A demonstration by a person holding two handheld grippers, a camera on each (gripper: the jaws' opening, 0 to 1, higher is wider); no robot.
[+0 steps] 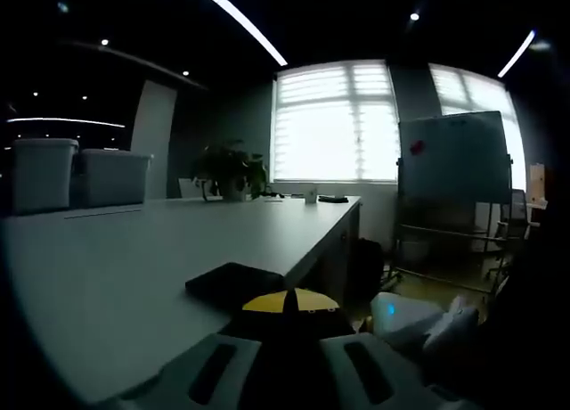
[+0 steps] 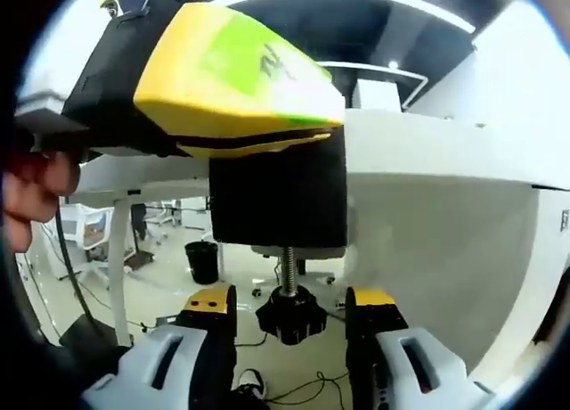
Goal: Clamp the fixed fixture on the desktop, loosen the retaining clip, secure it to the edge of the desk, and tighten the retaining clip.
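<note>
Right gripper view looks up from beneath the desk (image 2: 427, 151), where the fixture (image 2: 236, 76), yellow on top with a black body, sits clamped over the desk's edge. Its black block hangs below the edge, and a threaded screw (image 2: 288, 267) runs down from it to a black knob (image 2: 291, 319), the retaining clip's turning part. The right gripper (image 2: 291, 325) has its jaws apart, one on each side of that knob; the knob sits squarely between the yellow-tipped fingers (image 2: 211, 303), and I can't tell whether they touch it. A hand (image 2: 31, 196) shows at the left edge, beside the fixture.

Left gripper view looks along the desktop (image 1: 134, 267) toward bright windows, with white bins (image 1: 76, 174) and a plant (image 1: 232, 169) far off and a whiteboard (image 1: 454, 156) to the right. The fixture's yellow top (image 1: 289, 301) pokes up right between the left gripper (image 1: 289, 370) jaws at the desk's near edge; whether they grip it I cannot tell.
</note>
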